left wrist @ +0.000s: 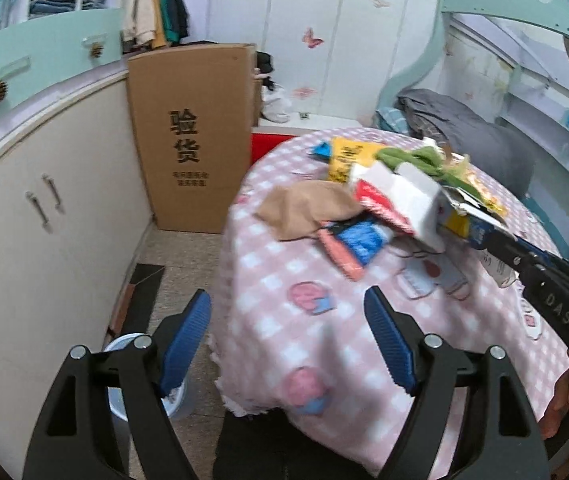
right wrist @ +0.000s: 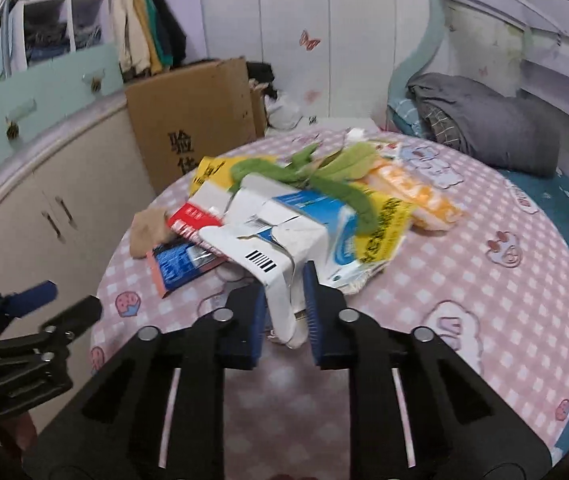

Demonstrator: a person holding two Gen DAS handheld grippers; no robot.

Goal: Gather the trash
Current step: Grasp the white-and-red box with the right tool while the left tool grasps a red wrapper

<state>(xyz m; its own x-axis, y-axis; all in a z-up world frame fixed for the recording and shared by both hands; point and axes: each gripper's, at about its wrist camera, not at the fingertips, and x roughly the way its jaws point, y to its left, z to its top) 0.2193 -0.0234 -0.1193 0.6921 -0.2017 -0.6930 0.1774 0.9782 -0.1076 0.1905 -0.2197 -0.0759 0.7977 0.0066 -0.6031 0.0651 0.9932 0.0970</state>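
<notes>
My right tongs (right wrist: 284, 304) pinch a flap of the torn white carton (right wrist: 284, 232), lifted just ahead of the pads above the pink table (right wrist: 484, 280); my left tongs (left wrist: 288, 340) gape empty; next, carry it to a bin, barely glimpsed behind my left fingers (left wrist: 188, 340); blur smears the wrappers beyond.

The round silver metal bin (left wrist: 124, 384) was largely hidden behind the left gripper's finger. The torn white-and-blue cardboard carton (right wrist: 284, 236) was motion-blurred; its print was unreadable.
</notes>
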